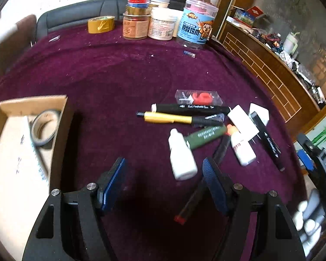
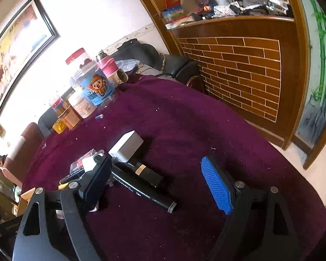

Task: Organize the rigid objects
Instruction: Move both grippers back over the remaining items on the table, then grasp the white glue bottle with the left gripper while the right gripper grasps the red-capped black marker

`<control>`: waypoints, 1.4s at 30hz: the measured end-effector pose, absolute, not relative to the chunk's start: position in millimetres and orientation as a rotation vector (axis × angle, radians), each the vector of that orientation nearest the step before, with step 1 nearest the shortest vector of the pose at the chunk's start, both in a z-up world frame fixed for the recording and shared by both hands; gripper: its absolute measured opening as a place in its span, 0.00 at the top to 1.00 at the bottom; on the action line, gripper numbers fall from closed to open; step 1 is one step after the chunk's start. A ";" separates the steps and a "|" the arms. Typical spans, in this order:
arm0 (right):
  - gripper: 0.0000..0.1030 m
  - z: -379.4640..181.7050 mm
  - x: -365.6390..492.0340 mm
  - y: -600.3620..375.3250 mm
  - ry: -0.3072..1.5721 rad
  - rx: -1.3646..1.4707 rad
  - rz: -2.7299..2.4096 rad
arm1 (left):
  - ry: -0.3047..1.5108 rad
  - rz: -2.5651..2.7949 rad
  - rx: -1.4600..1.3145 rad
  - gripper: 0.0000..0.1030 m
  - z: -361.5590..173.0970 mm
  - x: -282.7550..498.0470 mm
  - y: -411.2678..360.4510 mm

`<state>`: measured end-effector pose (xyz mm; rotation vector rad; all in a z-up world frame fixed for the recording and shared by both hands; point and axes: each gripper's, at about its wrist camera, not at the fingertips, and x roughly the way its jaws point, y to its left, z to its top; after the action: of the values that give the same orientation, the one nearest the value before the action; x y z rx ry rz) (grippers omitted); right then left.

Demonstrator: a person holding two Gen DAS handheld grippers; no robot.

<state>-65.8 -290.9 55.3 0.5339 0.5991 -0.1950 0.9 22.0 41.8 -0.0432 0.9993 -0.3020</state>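
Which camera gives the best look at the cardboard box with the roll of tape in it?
The left wrist view. There the cardboard box fills the left edge, open on top, with the roll of tape lying inside. The right wrist view catches only a small tan corner at its left edge, probably the same box, and no tape.

blue-labelled jar [image 1: 195, 29] — Chinese characters "脱骨鸡爪"

A purple-clothed table [image 2: 184, 119] stands by a brick-patterned wooden counter [image 2: 239, 69], a framed painting [image 2: 17, 50] on the bright white wall.
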 end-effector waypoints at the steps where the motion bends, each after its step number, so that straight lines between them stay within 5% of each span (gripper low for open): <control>1: 0.18 55.2 -65.9 -289.8 0.602 0.529 -0.187 | 1.005 -0.307 -0.044 0.36 38.8 5.0 20.3; 5: 0.18 58.1 -64.1 -275.8 0.599 0.459 -0.156 | 1.037 -0.314 -0.021 0.39 22.4 18.2 10.1; 7: 0.18 59.3 -64.4 -270.4 0.595 0.427 -0.151 | 1.048 -0.311 -0.002 0.67 16.7 21.5 10.1; 9: 0.18 59.9 -65.5 -267.9 0.591 0.410 -0.149 | 1.040 -0.294 0.009 0.74 16.8 19.8 14.7; 19: 0.18 57.1 -64.3 -274.8 0.601 0.440 -0.157 | 1.029 -0.297 0.080 0.69 13.6 23.0 0.3; 21: 0.18 56.6 -64.4 -276.8 0.602 0.450 -0.156 | 1.016 -0.293 0.101 0.79 13.8 18.7 -1.2; 34: 0.18 55.1 -58.0 -277.5 0.672 0.459 -0.147 | 0.837 -0.439 -0.202 0.79 93.9 -77.7 74.5; 42: 0.18 56.4 -57.5 -216.0 0.809 0.450 0.039 | 0.810 -0.389 -0.268 0.79 87.1 -102.3 116.9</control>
<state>-57.5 -216.0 56.4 0.4497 0.8089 0.0394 -102.3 116.9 87.1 -0.2676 0.8100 -0.3892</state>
